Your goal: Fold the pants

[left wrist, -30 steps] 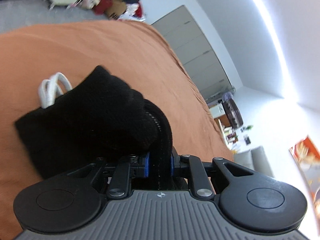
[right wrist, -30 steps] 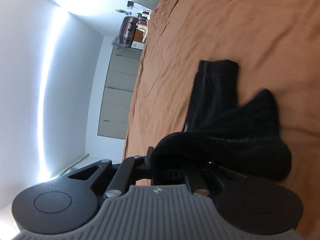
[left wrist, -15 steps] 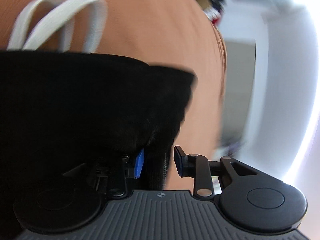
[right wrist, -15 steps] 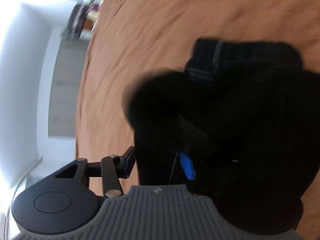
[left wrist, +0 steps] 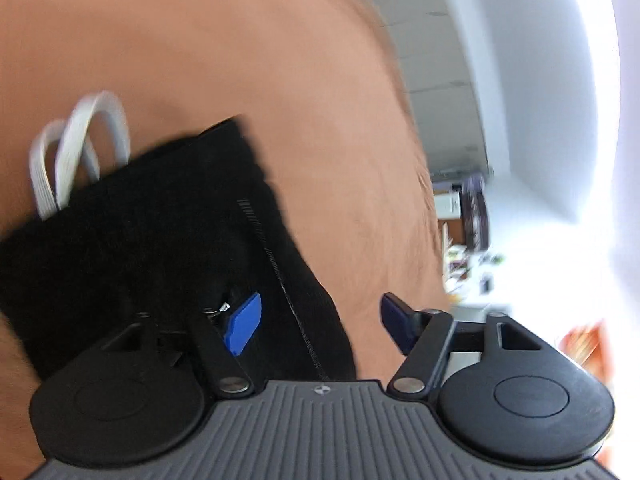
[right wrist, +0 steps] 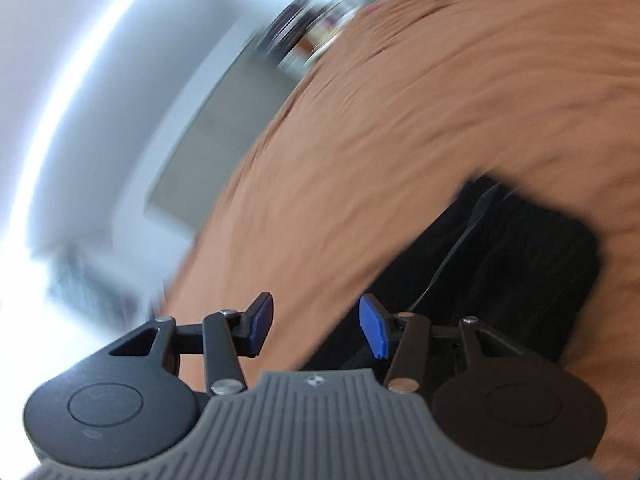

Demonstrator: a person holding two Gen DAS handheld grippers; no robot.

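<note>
The black pants (left wrist: 152, 240) lie folded in a compact bundle on the orange bedsheet (left wrist: 240, 80), with white drawstring loops (left wrist: 80, 148) sticking out at the far left edge. My left gripper (left wrist: 320, 320) is open and empty, just over the bundle's near right edge. In the right wrist view the pants (right wrist: 500, 264) lie at the right. My right gripper (right wrist: 316, 326) is open and empty, over the sheet (right wrist: 400, 140) by the bundle's left edge.
The bed spreads wide around the bundle. Beyond its edge are grey cabinet doors (left wrist: 432, 72), white walls and a cluttered shelf (left wrist: 468, 220). Both views are motion-blurred.
Both grippers were shut on the black fabric a second ago. They have opened, let the fold drop onto the bundle, and pulled back from it.
</note>
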